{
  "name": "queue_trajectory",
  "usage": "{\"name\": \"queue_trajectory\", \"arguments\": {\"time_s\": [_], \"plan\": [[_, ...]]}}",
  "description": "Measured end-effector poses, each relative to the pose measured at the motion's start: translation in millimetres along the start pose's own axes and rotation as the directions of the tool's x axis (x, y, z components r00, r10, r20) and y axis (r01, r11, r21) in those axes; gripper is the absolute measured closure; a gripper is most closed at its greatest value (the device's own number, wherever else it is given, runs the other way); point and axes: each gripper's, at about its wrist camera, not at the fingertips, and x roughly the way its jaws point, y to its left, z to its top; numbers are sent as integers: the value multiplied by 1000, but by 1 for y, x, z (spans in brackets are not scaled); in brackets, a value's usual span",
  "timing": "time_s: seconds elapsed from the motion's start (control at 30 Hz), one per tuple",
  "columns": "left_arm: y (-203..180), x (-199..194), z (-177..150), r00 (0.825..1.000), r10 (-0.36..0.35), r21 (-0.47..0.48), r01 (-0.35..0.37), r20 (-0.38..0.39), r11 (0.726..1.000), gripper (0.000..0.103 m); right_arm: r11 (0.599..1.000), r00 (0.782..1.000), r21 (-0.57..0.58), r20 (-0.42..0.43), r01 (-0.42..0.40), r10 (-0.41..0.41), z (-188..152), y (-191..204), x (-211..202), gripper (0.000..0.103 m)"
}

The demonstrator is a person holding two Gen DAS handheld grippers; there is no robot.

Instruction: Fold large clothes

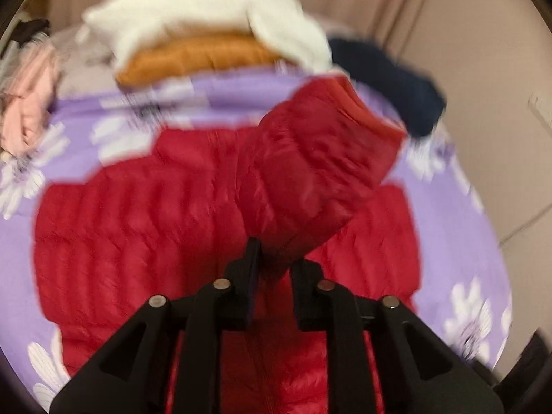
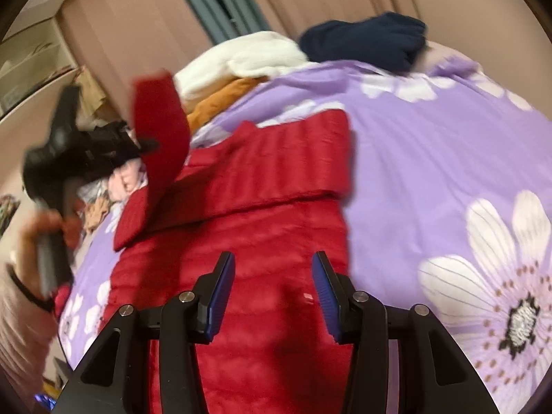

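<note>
While lying flat on the purple flowered bedspread [image 2: 431,158], red quilted puffer jacket [image 2: 262,227]: sleeve [image 1: 321,158] pinched in left hand-held gripper [image 1: 274,258], right hand-held gripper [image 2: 273,276] spread above, empty.

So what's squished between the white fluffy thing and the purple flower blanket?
An orange garment lies there, under the white garment and on the purple flowered bedspread. It shows in both wrist views, plainest in the left one.

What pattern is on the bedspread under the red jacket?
Purple bedspread with white daisies, clearest in the right wrist view.
</note>
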Motion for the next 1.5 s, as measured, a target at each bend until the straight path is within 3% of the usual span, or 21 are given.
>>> {"name": "queue_trajectory", "arguments": {"time_s": [0.07,0.13,0.2,0.3,0.4,0.5,0.57,0.77,0.8,0.83,0.93,1.1,1.2,1.27,1.3,1.37,1.5], "plan": [[7,12,-11,998,-40,-22,39,-55,999,74,1000,1000,21,-3,-1,1,2,-8,-1,51],[3,10,-20,995,-72,-28,70,-74,997,51,999,1000,39,-6,-16,17,6,-14,0,49],[13,-5,-29,994,-100,-28,99,-45,995,36,998,999,52,-15,-37,37,12,-16,6,49],[25,-36,-38,989,-145,-48,145,7,988,28,994,995,71,-36,-86,88,23,-14,23,48],[60,-64,-41,992,-107,-140,116,69,983,23,988,988,60,-57,-142,145,36,-1,46,48],[114,-76,-45,994,-51,-286,76,96,955,23,978,978,95,-78,-185,192,55,10,79,45],[146,-78,-53,993,-58,-386,94,103,918,23,972,974,135,-93,-194,207,65,14,101,40],[176,-67,-61,996,-54,-460,82,73,884,23,940,967,298,-139,-166,215,77,18,156,41],[179,-65,-63,996,-56,-466,79,64,881,23,938,971,308,-122,-158,204,76,18,157,59],[180,-62,-63,997,-56,-471,76,56,879,23,944,975,296,-116,-146,187,75,21,157,86],[182,-61,-63,998,-49,-469,66,49,881,23,966,984,223,-90,-131,154,69,33,138,93],[192,-72,-68,998,-36,-452,57,56,890,23,969,977,185,-103,-164,186,50,39,94,93],[193,-75,-70,999,-18,-451,38,48,892,23,985,977,157,-189,-65,94,47,31,108,93],[191,-79,-71,998,-32,-451,54,58,891,23,977,958,212,-282,6,55,43,18,118,84],[189,-81,-71,997,-33,-444,58,64,894,23,974,954,226,-294,19,50,41,15,117,74],[182,-89,-71,997,-10,-406,41,79,913,23,981,963,190,-270,36,17,41,18,101,67],[170,-92,-67,994,47,-334,-12,96,942,23,991,985,-12,-101,136,-137,49,43,64,66]]}}
